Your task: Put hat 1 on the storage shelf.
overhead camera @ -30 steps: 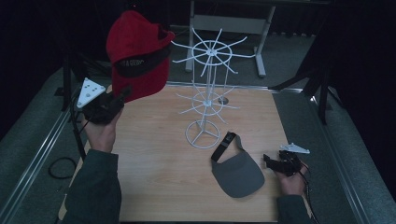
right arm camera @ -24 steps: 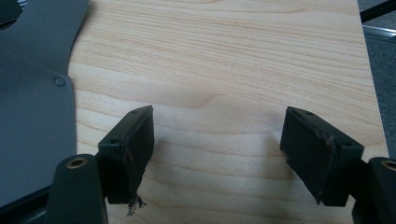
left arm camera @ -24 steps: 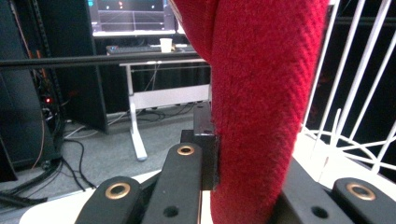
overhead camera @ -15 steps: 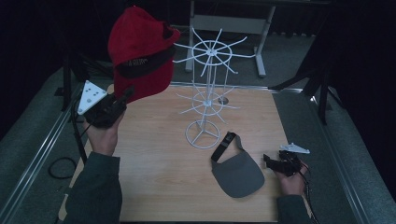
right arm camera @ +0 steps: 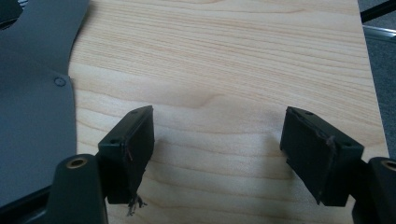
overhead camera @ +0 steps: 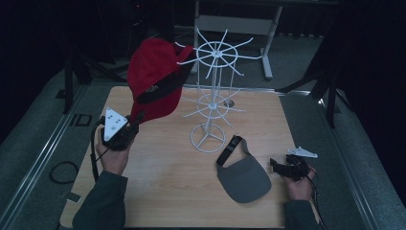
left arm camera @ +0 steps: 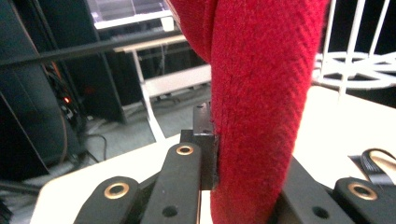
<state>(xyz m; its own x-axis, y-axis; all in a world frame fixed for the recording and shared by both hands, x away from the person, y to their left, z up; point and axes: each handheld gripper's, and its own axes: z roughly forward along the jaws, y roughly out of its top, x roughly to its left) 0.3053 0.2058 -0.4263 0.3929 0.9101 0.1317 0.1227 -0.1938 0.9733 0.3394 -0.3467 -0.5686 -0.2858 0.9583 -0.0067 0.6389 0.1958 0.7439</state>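
Left gripper [overhead camera: 135, 120] clamped on red cap [overhead camera: 155, 79], held beside the wire rack [overhead camera: 215, 91] top; next: hook cap over a prong; right gripper [overhead camera: 279, 166] wide, idle near grey visor [overhead camera: 244, 176].

We wear dark grey-green long sleeves [overhead camera: 103, 203] on both forearms. Our left black two-jaw gripper [overhead camera: 136, 120] carries a pale grey three-cornered plate [overhead camera: 114, 123] dotted with small dark holes, and a black cable [overhead camera: 94, 153] loops from its body. Its flat black jaw links show brass-ringed rivets [left arm camera: 185, 150]. Our right black two-jaw gripper [overhead camera: 275, 164] bears a similar grey plate [overhead camera: 301, 152]; its blocky black pads [right arm camera: 133, 144] look worn, with frayed threads at one lower corner.
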